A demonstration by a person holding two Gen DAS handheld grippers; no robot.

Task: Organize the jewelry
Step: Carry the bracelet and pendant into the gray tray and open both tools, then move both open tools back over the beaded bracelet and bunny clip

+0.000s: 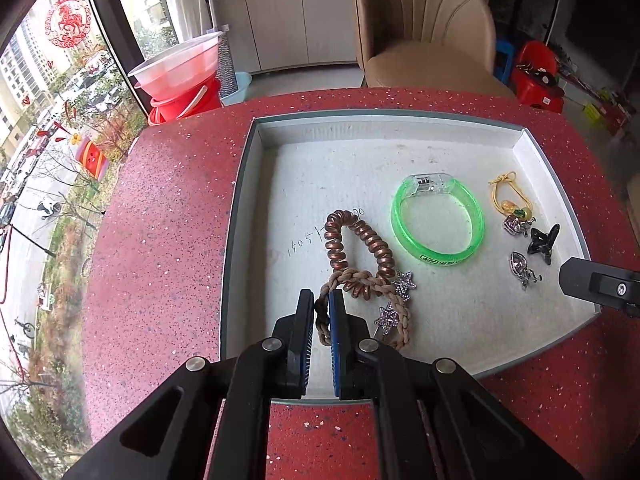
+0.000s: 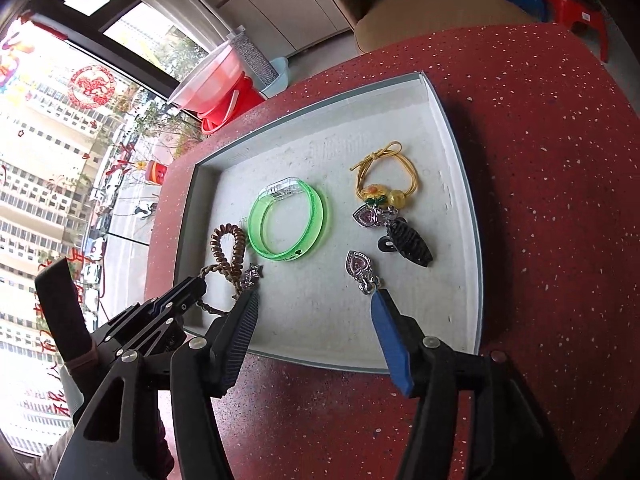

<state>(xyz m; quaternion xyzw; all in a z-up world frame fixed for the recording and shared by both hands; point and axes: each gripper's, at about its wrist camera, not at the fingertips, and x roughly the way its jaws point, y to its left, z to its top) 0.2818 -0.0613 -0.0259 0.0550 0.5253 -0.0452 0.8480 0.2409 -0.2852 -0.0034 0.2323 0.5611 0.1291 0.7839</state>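
A shallow white tray (image 1: 340, 168) on the red table holds the jewelry. My left gripper (image 1: 322, 304) is shut on a braided cord bracelet (image 1: 400, 320) with star charms, near the tray's front edge. A copper coil hair tie (image 1: 360, 240) overlaps the bracelet. A green bangle (image 1: 438, 220) lies mid-tray. At the right are a yellow elastic with beads (image 2: 384, 176), a black clip (image 2: 408, 244) and two heart earrings (image 2: 359, 264). My right gripper (image 2: 314, 300) stands open over the tray's front. The nearer heart earring lies just ahead of its blue fingertip, not between the pads.
The red speckled table (image 1: 168, 220) extends around the tray (image 2: 448, 208). A beige chair (image 1: 424, 40) stands behind it. Red buckets and a clear basin (image 1: 180, 76) sit by the window at the left. A person's sleeve (image 2: 80, 360) shows behind the left gripper (image 2: 188, 292).
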